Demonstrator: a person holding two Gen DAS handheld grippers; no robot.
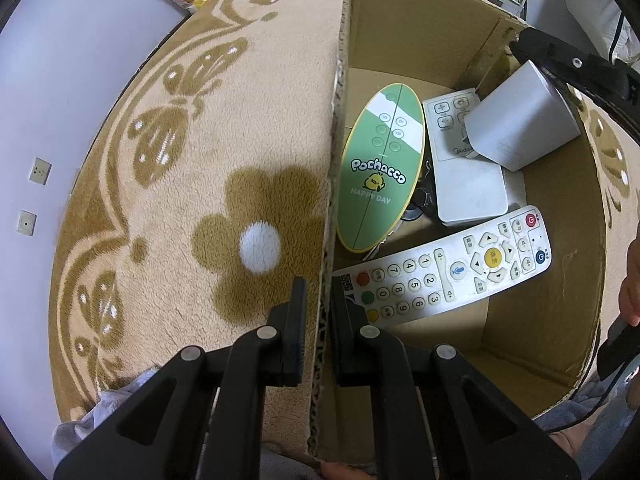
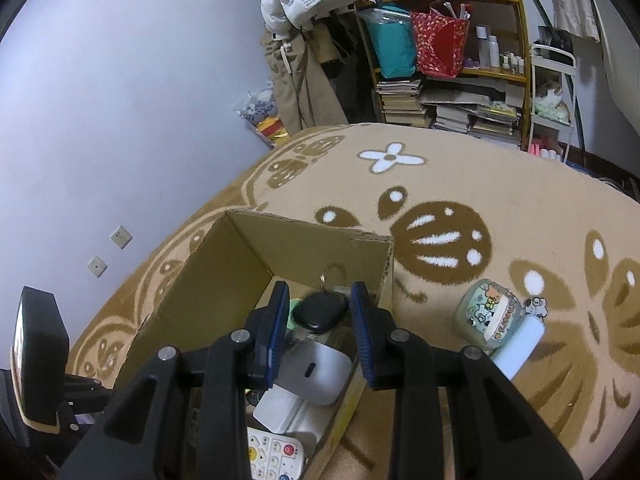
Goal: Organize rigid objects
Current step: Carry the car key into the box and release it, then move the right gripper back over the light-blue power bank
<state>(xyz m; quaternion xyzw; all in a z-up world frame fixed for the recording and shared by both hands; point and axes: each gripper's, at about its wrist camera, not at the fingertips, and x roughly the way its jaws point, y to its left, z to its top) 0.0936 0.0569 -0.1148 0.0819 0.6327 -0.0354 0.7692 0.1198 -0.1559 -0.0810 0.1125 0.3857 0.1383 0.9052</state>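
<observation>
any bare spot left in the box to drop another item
Bare cardboard floor shows between the keypad remote and the near right wall. The far half is crowded: green Pochacco case, white remote and grey cube overlap.

A brown cardboard box [image 1: 520,320] is seen open on top. Inside it, a long white remote [image 1: 444,268] with coloured buttons is laid flat near the front. A green oval case [image 1: 378,172] marked "Pochacco" is leaned by the left wall. A smaller white remote [image 1: 452,128] and a grey charger block [image 1: 520,128] are piled behind. A black key fob [image 2: 319,313] is found there too.
</observation>
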